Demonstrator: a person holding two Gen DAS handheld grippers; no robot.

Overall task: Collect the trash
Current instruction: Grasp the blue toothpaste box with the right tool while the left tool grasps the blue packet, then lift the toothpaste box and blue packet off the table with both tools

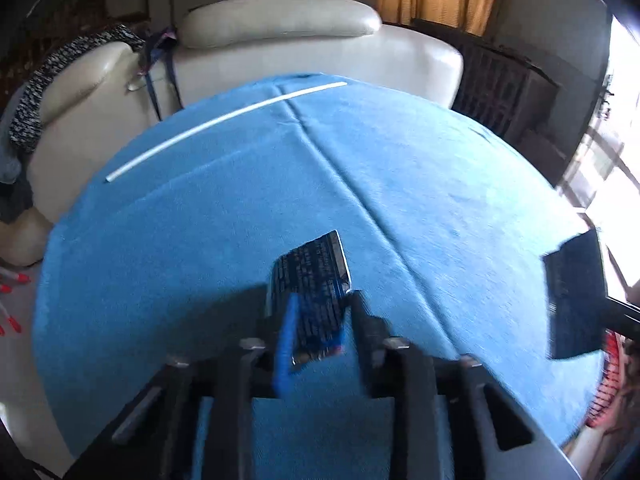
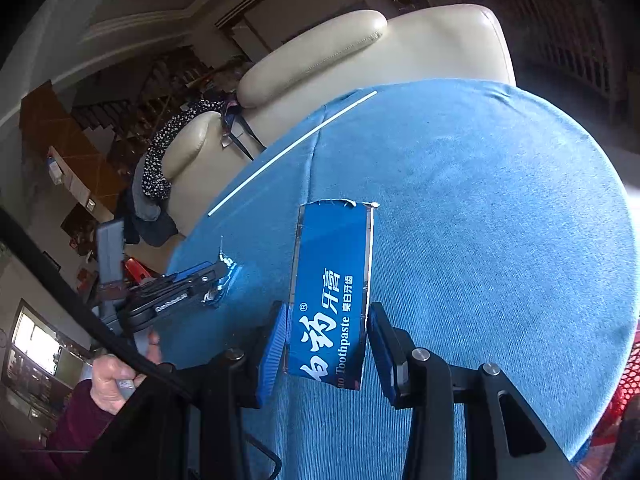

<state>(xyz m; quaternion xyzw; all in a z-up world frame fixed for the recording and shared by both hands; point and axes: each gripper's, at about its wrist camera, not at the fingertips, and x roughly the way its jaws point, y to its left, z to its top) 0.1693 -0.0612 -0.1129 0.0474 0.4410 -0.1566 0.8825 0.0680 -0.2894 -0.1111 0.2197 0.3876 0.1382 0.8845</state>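
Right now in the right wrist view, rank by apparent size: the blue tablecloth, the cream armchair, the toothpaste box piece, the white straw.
1. Blue tablecloth, by far largest.
2. Cream armchair.
3. Toothpaste box piece, enlarged by nearness to the camera.
4. White straw: long, but too thin to cover much area.

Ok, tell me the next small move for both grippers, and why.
Probably carry both pieces to the red basket at the table's right edge. The left gripper is shut on a dark printed scrap, the right gripper on a torn toothpaste box piece. Only a white stick remains on the blue cloth.
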